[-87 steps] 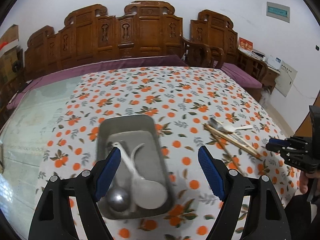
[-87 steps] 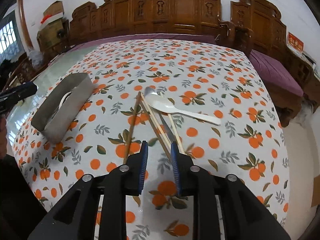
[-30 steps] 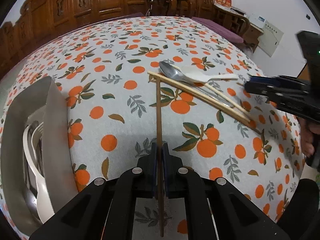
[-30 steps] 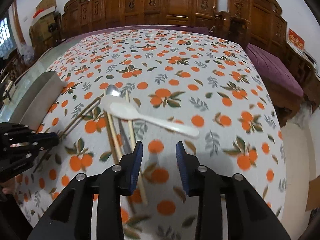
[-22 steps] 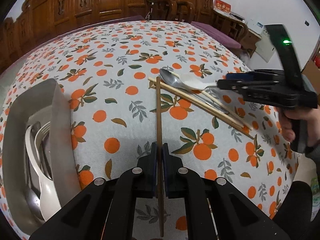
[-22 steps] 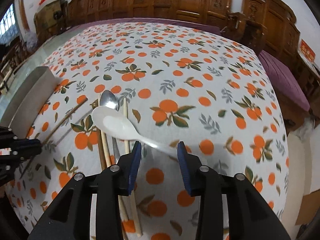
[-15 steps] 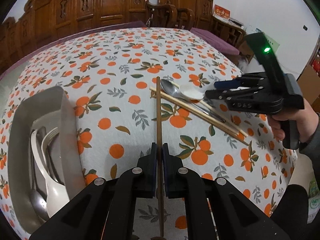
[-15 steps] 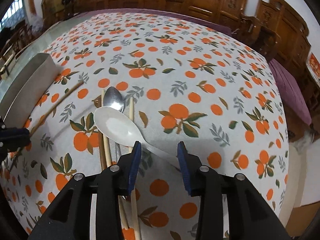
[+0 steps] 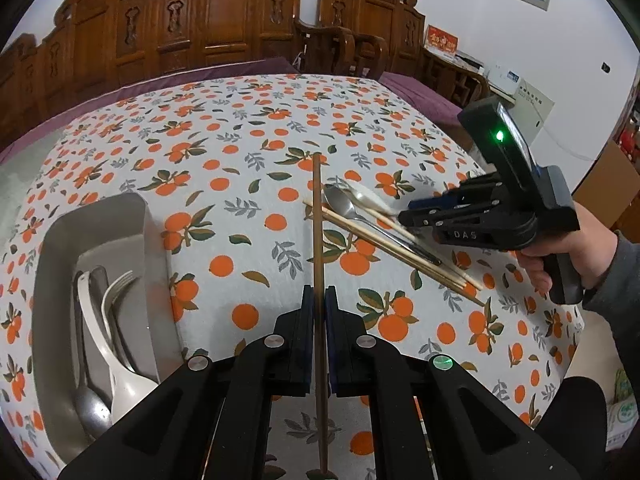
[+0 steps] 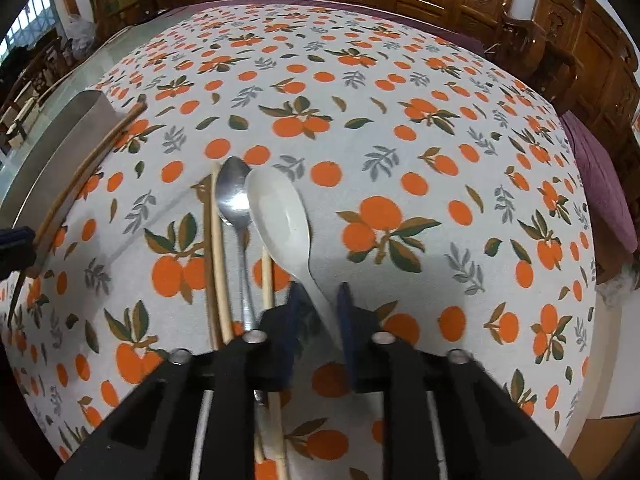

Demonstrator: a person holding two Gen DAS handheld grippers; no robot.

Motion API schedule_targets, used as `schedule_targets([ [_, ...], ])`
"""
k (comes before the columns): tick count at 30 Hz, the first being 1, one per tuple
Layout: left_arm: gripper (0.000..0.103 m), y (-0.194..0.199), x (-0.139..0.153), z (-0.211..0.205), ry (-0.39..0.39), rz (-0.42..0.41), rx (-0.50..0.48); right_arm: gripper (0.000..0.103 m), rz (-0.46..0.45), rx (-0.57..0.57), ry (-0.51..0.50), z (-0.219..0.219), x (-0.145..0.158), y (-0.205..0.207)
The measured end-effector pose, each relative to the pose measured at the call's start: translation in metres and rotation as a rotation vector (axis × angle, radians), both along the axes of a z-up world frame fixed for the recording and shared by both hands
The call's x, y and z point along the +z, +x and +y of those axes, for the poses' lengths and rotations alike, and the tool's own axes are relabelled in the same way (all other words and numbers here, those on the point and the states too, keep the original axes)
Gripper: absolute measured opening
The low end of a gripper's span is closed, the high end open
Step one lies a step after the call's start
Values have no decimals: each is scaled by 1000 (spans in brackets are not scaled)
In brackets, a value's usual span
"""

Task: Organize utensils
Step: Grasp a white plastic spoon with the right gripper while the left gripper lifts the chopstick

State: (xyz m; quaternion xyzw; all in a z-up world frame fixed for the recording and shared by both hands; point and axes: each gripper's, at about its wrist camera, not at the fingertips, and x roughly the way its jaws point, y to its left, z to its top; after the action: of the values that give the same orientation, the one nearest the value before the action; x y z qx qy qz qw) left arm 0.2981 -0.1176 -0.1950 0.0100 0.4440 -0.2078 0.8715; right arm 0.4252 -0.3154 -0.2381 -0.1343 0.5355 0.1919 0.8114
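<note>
My left gripper (image 9: 319, 296) is shut on a dark wooden chopstick (image 9: 317, 232) and holds it above the tablecloth, pointing away from me. A grey metal tray (image 9: 52, 240) at the left holds spoons and a fork (image 9: 116, 296). My right gripper (image 10: 320, 300) is open, its fingers on either side of the handle of a white plastic spoon (image 10: 280, 216). Beside that spoon lie a metal spoon (image 10: 234, 192) and pale chopsticks (image 10: 216, 256). The right gripper (image 9: 408, 216) also shows in the left wrist view, low over the pile of utensils (image 9: 360, 216).
The table carries an orange-print cloth (image 9: 240, 152). Carved wooden chairs (image 9: 224, 20) stand along its far side. The table's right edge (image 9: 576, 320) drops off near the hand. The tray's wall (image 10: 60, 152) shows at the left of the right wrist view.
My left gripper has lifted the dark chopstick off the cloth and drawn it back. My right gripper has come down and forward so its open fingers straddle the white spoon's handle.
</note>
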Motion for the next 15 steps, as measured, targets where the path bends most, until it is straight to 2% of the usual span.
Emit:
schedule_targets([
  [1, 5, -1, 2, 1, -1, -4, 1, 9, -1, 2, -1, 2, 0, -2],
  [8, 5, -6, 12, 2, -4, -32, 3, 8, -28, -45, 12, -1, 6, -16],
  [15, 5, -14, 25, 7, -10, -62, 10, 8, -59, -93, 63, -6, 27, -35],
])
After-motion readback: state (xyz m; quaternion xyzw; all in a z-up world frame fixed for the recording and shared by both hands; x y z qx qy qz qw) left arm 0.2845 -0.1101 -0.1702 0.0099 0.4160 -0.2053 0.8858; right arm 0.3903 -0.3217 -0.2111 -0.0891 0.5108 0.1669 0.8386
